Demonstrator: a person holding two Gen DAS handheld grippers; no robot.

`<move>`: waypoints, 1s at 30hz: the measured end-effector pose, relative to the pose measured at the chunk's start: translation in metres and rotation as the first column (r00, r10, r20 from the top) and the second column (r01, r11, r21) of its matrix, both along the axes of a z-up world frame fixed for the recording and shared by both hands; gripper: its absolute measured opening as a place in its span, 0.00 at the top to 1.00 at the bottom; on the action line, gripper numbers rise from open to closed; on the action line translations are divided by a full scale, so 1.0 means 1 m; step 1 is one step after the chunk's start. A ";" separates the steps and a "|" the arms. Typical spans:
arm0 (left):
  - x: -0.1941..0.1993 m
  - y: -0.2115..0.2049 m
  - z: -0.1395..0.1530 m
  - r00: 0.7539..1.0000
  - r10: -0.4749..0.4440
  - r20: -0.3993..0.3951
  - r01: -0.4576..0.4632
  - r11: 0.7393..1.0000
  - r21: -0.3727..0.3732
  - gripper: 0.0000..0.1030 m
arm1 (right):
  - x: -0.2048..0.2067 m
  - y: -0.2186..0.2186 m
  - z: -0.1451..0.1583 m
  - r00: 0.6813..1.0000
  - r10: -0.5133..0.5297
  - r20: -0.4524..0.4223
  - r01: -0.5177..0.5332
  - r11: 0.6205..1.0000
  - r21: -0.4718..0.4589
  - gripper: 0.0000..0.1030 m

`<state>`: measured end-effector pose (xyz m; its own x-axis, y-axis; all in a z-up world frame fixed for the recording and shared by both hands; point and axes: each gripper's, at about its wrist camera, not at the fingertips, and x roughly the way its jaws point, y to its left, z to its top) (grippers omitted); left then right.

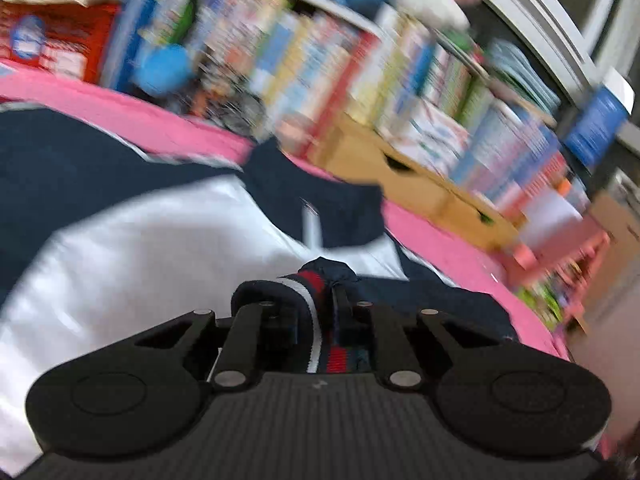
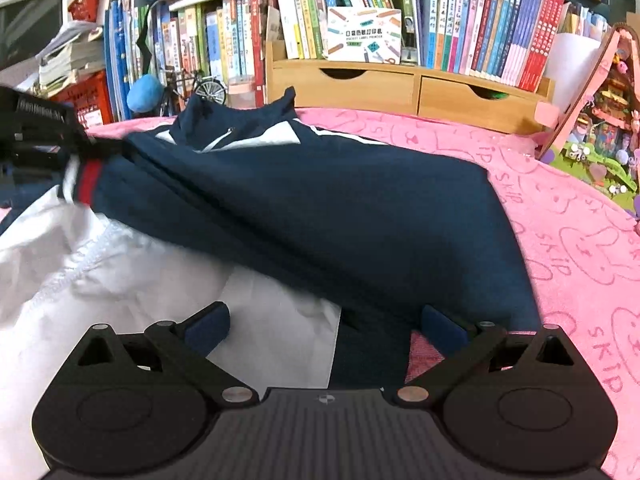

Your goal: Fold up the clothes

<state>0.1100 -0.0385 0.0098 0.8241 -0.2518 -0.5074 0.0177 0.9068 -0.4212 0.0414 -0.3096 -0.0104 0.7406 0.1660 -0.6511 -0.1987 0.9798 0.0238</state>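
A navy and white zip jacket point(image 2: 320, 208) lies spread on a pink towel point(image 2: 560, 240). Its collar points toward the bookshelf. My left gripper point(image 1: 320, 284) is shut on the sleeve cuff point(image 1: 308, 280), a navy cuff with red and white stripes, and holds it up over the white front panel point(image 1: 140, 260). The right wrist view shows that same left gripper point(image 2: 92, 148) at the far left with the cuff point(image 2: 86, 184) in it and the sleeve stretched across the body. My right gripper point(image 2: 326, 318) stands open low over the jacket's near hem, nothing pinched between its blue pads.
Behind the towel stand wooden drawers point(image 2: 400, 88) topped with rows of books. A pink toy house point(image 2: 600, 140) sits at the right edge. A blue plush point(image 2: 144, 92), a small model bicycle point(image 2: 200, 88) and a red crate point(image 2: 88, 96) are at the back left.
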 end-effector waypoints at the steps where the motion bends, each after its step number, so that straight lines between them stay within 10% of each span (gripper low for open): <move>1: -0.002 0.008 0.002 1.000 0.004 0.003 -0.004 1.000 0.020 0.85 | 0.000 -0.001 0.000 1.000 0.000 -0.002 0.000 1.000 0.005 0.00; 3: -0.005 0.018 0.003 1.000 -0.030 -0.007 0.031 0.999 0.021 0.82 | 0.001 -0.001 0.000 1.000 -0.001 -0.002 0.001 1.000 0.005 0.00; 9: -0.008 0.014 -0.017 0.992 -0.102 -0.075 0.106 0.993 0.058 0.29 | 0.000 -0.001 0.000 1.000 0.000 0.003 0.000 1.000 0.005 0.00; 18: -0.009 0.038 0.001 0.984 0.157 0.078 -0.174 0.933 0.314 0.40 | 0.010 -0.056 0.004 0.982 -0.169 0.088 0.181 0.973 -0.146 0.00; 21: -0.017 0.063 0.010 0.990 0.109 0.095 -0.130 0.955 0.265 0.38 | 0.007 -0.087 0.002 0.959 -0.277 0.053 0.281 0.957 -0.067 0.00; 23: -0.034 0.051 0.013 0.989 0.001 0.149 -0.056 0.931 0.360 0.32 | 0.007 -0.095 -0.001 0.962 -0.272 0.015 0.272 0.962 -0.021 0.00; 25: -0.056 0.022 0.010 0.968 -0.163 0.190 0.034 0.838 0.544 0.26 | 0.006 -0.092 -0.002 0.973 -0.229 0.014 0.229 0.973 -0.009 0.00; 30: -0.106 -0.062 -0.029 0.821 -0.562 0.102 0.142 0.374 0.916 0.15 | 0.000 -0.057 -0.001 0.987 -0.135 0.087 0.148 0.977 -0.154 0.00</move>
<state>0.0035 -0.1003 -0.0191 0.9213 -0.1832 -0.3430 0.3766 0.6399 0.6699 0.0414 -0.3661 -0.0116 0.7970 -0.0457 -0.6023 -0.0530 0.9880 -0.1451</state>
